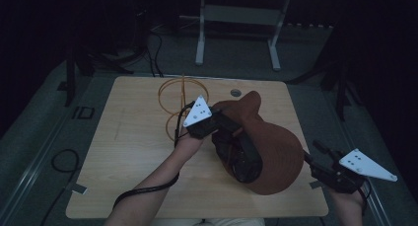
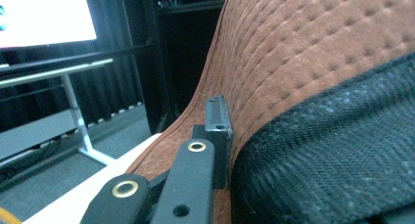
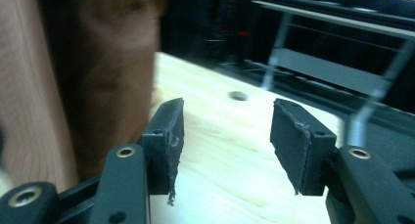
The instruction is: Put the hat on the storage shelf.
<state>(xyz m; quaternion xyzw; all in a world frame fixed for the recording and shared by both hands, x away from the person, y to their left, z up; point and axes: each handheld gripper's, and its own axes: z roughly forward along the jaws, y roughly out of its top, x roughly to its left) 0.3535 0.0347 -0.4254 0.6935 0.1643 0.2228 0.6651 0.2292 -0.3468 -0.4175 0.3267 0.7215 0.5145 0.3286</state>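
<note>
while pinched, brown cushion [image 1: 276, 152] on table [image 1: 133, 137]

High view overhead, gripper views close — shared brown hat [image 1: 276, 152].

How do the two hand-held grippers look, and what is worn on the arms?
Both grippers, left gripper and right gripper, are black with brass-ringed screw holes. Each carries a pale three-cornered plate dotted with small holes. A black cable trails along the left forearm. The forearms are bare, no sleeves.
</note>
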